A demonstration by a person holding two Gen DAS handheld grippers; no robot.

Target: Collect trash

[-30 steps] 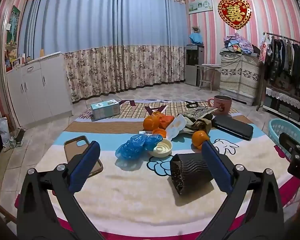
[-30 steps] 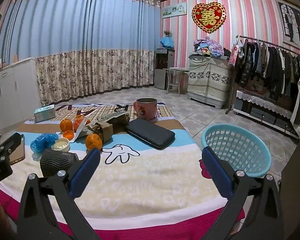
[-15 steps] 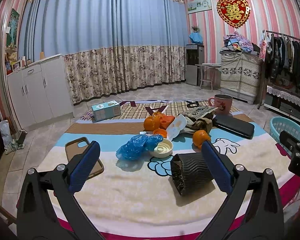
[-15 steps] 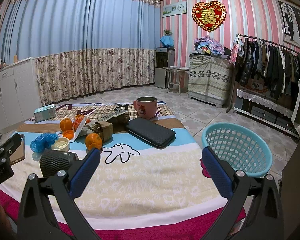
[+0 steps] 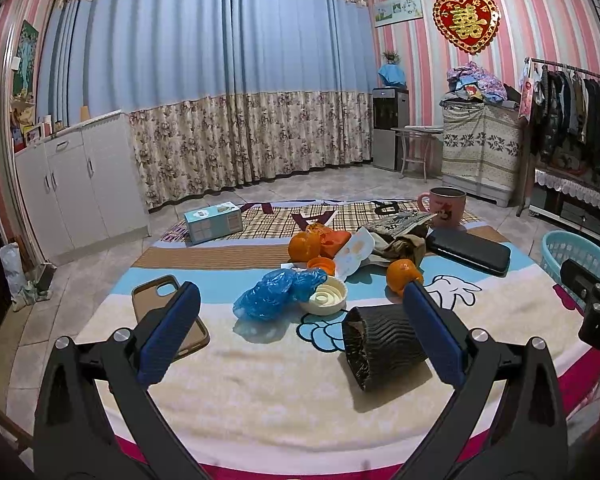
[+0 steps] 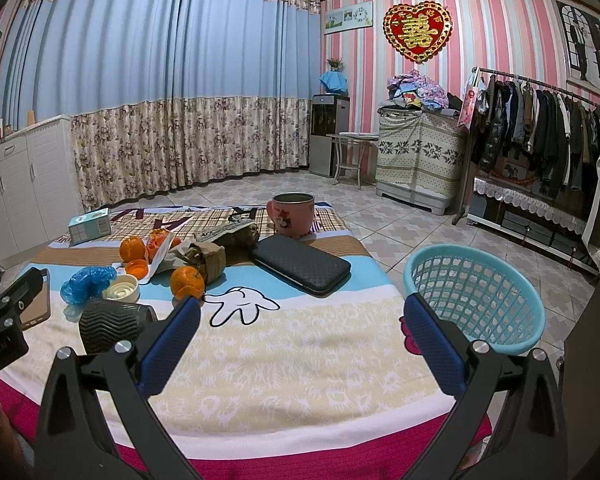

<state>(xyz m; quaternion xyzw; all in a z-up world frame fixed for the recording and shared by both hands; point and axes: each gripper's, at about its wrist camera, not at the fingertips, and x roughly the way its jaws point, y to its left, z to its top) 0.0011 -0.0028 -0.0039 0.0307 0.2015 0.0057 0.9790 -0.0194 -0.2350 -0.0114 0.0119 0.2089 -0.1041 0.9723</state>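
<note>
Both claws hang spread wide with nothing between their blue pads. Left claw [image 5: 300, 330] hovers over the near edge of the blanket-covered worktop [image 5: 260, 392]. A black ribbed cup [image 5: 384, 346] lies on its side just inside the right finger, mouth toward the left finger. Ahead of the claw sit a crumpled blue bag [image 5: 274, 292] touching a white lid [image 5: 326, 298], and beyond them oranges [image 5: 402, 274], orange peel [image 5: 332, 240] and brown wrappers [image 5: 402, 244]. A phone case [image 5: 156, 292] lies behind the left finger.

Right claw [image 6: 302, 330] hovers over bare blanket. A teal basket [image 6: 496, 344] stands off the worktop's edge just beyond its right finger. A black wallet [image 6: 300, 262] and pink mug [image 6: 292, 214] lie ahead, the cup left of its left finger.
</note>
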